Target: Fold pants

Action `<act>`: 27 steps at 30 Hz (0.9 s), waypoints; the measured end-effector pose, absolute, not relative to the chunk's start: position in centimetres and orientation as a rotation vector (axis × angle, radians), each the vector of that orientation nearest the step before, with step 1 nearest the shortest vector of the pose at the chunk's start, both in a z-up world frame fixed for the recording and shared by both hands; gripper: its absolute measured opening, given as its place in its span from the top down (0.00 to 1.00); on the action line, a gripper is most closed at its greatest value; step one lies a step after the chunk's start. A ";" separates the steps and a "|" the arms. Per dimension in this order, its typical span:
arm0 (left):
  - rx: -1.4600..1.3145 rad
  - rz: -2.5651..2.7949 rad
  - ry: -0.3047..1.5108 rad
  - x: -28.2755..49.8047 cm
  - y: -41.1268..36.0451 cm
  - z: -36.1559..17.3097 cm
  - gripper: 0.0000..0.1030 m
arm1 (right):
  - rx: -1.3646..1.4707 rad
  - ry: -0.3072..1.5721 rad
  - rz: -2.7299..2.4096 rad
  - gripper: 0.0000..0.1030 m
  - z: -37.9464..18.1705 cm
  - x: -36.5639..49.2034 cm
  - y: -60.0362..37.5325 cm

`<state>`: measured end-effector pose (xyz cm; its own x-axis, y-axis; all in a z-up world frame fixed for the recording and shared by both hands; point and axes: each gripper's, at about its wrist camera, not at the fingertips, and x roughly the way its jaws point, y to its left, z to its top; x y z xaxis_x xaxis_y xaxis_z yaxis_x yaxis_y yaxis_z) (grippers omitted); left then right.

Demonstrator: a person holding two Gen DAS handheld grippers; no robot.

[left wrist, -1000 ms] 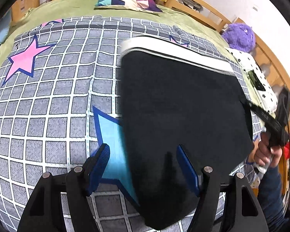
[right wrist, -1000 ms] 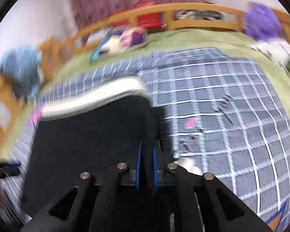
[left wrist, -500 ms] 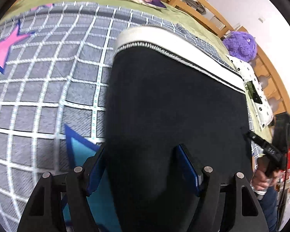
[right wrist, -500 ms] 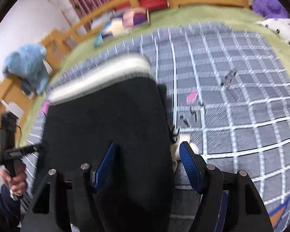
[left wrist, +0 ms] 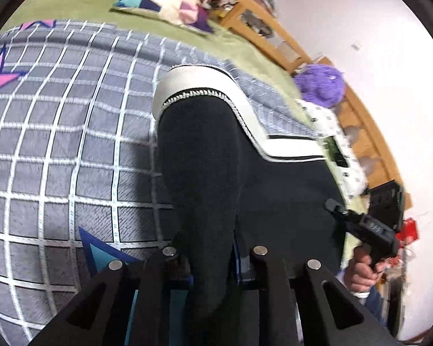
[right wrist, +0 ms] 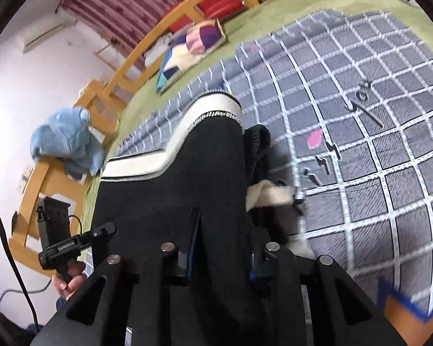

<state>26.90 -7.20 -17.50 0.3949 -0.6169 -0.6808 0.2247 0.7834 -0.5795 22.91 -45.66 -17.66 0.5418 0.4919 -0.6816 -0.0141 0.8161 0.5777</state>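
The black pants (left wrist: pixel 205 155) with a white waistband (left wrist: pixel 193 83) lie folded on the grey checked blanket (left wrist: pixel 57 132). My left gripper (left wrist: pixel 212 262) is shut on the near left edge of the pants and lifts it into a ridge. My right gripper (right wrist: pixel 220 245) is shut on the near right edge of the pants (right wrist: pixel 187 173), whose waistband (right wrist: pixel 207 106) curls up. A white drawstring (right wrist: pixel 268 196) hangs out at the right side. Each gripper shows in the other's view, the right one (left wrist: pixel 366 230) and the left one (right wrist: pixel 63 245).
A patterned pillow (left wrist: pixel 164 3) lies at the head of the green bed sheet (left wrist: pixel 72 8). A purple plush (left wrist: pixel 320 83) and a spotted white item (left wrist: pixel 332 144) sit by the wooden rail (left wrist: pixel 277 34). A blue plush (right wrist: pixel 63 138) rests on the other rail.
Both grippers have closed on the pants' near edge. The fabric between them has bunched and lifted, and the waistband has curled up. Half a second ago both stood open over the cloth.
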 end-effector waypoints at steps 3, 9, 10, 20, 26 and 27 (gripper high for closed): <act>-0.402 -0.555 1.001 26.1 -5.1 -15.3 0.84 | 0.511 0.927 0.296 0.78 -15.2 21.7 -42.5; -0.401 -0.416 0.978 25.2 5.5 -13.0 0.84 | 0.545 0.925 0.402 0.78 -14.4 21.6 -33.4; -0.384 -0.382 0.978 25.2 6.7 -13.0 0.84 | 0.554 0.944 0.437 0.78 -15.0 22.1 -31.1; -0.343 -0.237 1.078 25.2 11.3 -18.6 0.57 | 0.405 1.040 0.355 0.68 -20.4 25.0 -26.5; -0.313 -0.264 1.076 19.0 12.8 -18.0 0.47 | 0.261 1.024 0.258 0.61 -17.0 22.2 -25.4; -0.312 -0.277 1.077 17.2 13.2 -18.1 0.46 | 0.261 1.011 0.258 0.60 -16.4 21.4 -25.4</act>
